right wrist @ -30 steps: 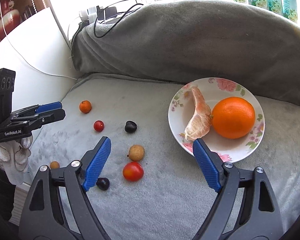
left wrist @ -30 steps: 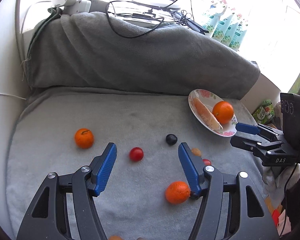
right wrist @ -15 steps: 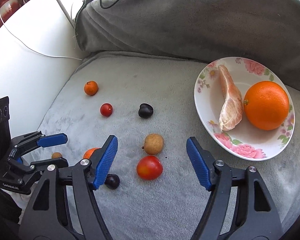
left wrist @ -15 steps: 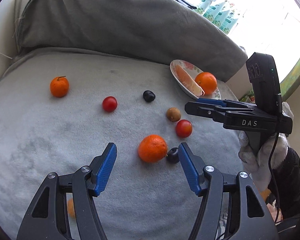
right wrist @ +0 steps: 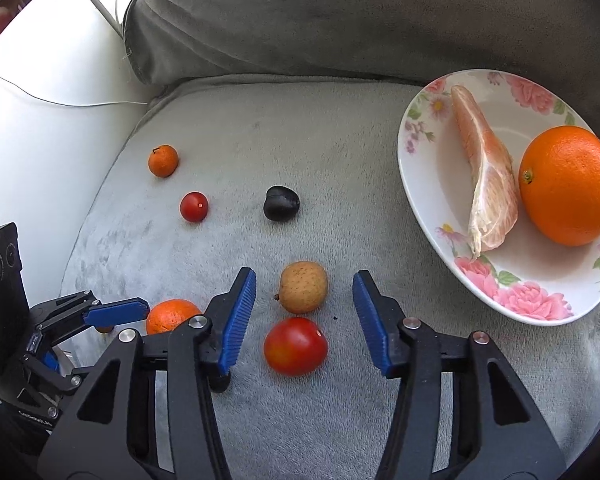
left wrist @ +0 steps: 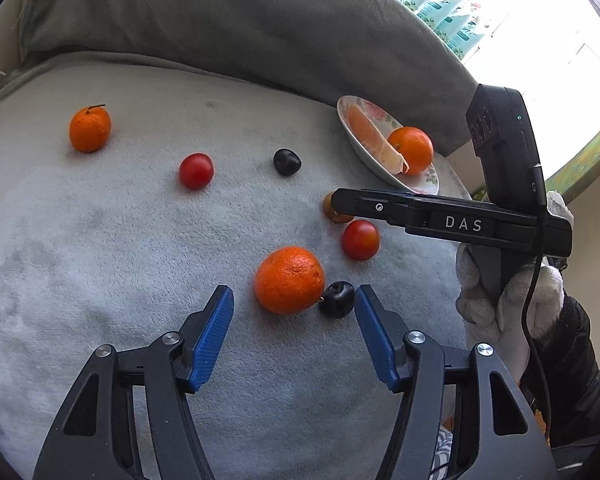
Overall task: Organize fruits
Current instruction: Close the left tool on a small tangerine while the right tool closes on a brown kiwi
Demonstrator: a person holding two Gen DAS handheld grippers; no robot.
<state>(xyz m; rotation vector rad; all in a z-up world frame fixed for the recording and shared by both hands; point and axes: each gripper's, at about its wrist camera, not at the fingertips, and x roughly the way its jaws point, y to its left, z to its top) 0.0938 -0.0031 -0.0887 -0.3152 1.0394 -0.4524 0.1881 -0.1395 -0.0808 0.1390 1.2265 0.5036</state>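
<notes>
Step in hand: approach for pick, both tools spread wide, nothing grasped.

Right gripper (right wrist: pixel 304 320) hovers over brown longan-like fruit (right wrist: pixel 303 287) and red tomato (right wrist: pixel 296 346), both between its jaws (which one is target, cannot tell).

Left gripper (left wrist: pixel 294 322) frames mandarin (left wrist: pixel 289 280), with dark cherry (left wrist: pixel 337 299) touching it on right.

Next move calls for: lower, centre on one fruit only, close gently; round fruit probably rolls on soft grey blanket (right wrist: pixel 340 128).

Likely goal: floral plate (right wrist: pixel 432 184), far right, holding orange (right wrist: pixel 568 184) and peeled segment (right wrist: pixel 488 184).

Both wrist views overlook the same blanket (left wrist: pixel 100 240) closely.
</notes>
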